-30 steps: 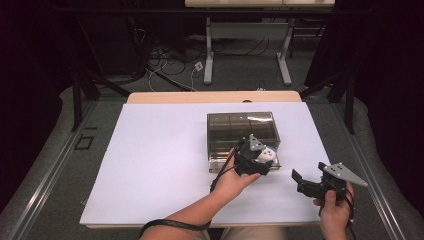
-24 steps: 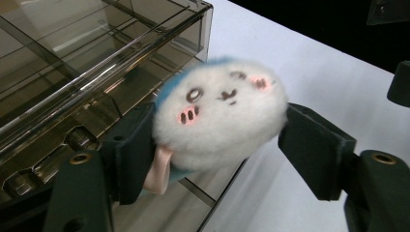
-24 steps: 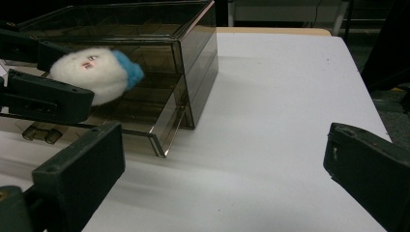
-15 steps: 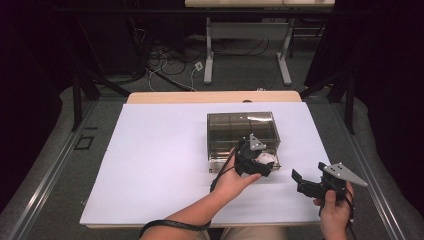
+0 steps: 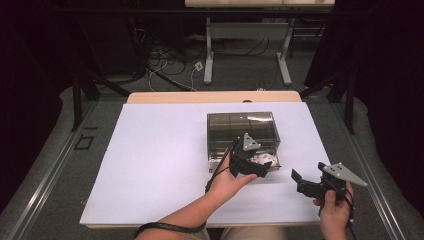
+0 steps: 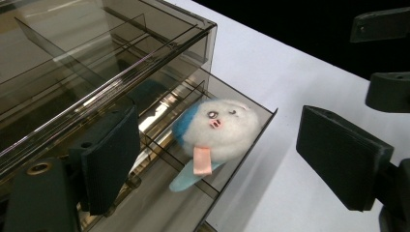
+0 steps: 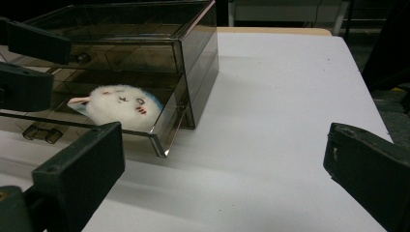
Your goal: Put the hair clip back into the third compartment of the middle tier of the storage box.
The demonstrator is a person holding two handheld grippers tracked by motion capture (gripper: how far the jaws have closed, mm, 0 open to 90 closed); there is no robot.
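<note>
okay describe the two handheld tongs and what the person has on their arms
Both tongs are matte black with two broad flat jaws. The left tongs have ribbed pads and a black cable. Each carries a grey three-cornered plate on top; the right tongs have one too. The forearms are bare of sleeves, and a dark band circles the left arm.

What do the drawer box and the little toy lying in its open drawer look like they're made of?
The drawer box looks like smoke-tinted clear plastic, glossy and hard: you can see its dividers through the walls, and light glints off its edges. The toy looks like soft plush, white and blue fuzzy fabric with a stitched face and a pink tab that could be felt.
</note>
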